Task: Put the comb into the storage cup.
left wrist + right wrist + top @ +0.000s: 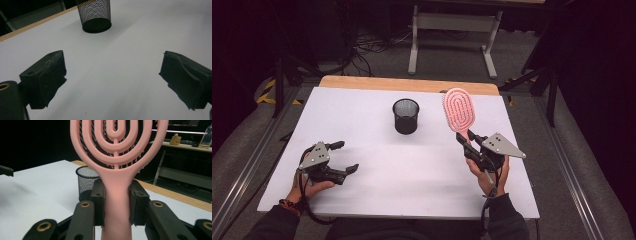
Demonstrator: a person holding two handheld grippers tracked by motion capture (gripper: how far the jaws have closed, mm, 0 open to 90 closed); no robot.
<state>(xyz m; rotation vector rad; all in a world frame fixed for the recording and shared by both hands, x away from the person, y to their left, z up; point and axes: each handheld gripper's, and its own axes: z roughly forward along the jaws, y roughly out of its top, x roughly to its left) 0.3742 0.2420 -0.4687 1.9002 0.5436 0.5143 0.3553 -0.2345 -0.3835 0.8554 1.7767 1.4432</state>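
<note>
Right gripper (468, 144) clamps the pink hairbrush (458, 109) handle, head up; left gripper (343, 158) gapes empty, mesh cup (405, 115) at twelve o'clock.

In the right gripper view the pink hairbrush (117, 155) is cut off by the top edge, so the crown of its looped head is lost, and its handle runs out at the bottom edge between the jaws of the right tool (116, 202). The same handle and jaws hide much of the black mesh cup (86, 180) behind them. In the left gripper view that cup's rim is cropped by the top edge, and the left tool (112, 75) shows little more than its two pads, the body falling outside the lower corners.
</note>
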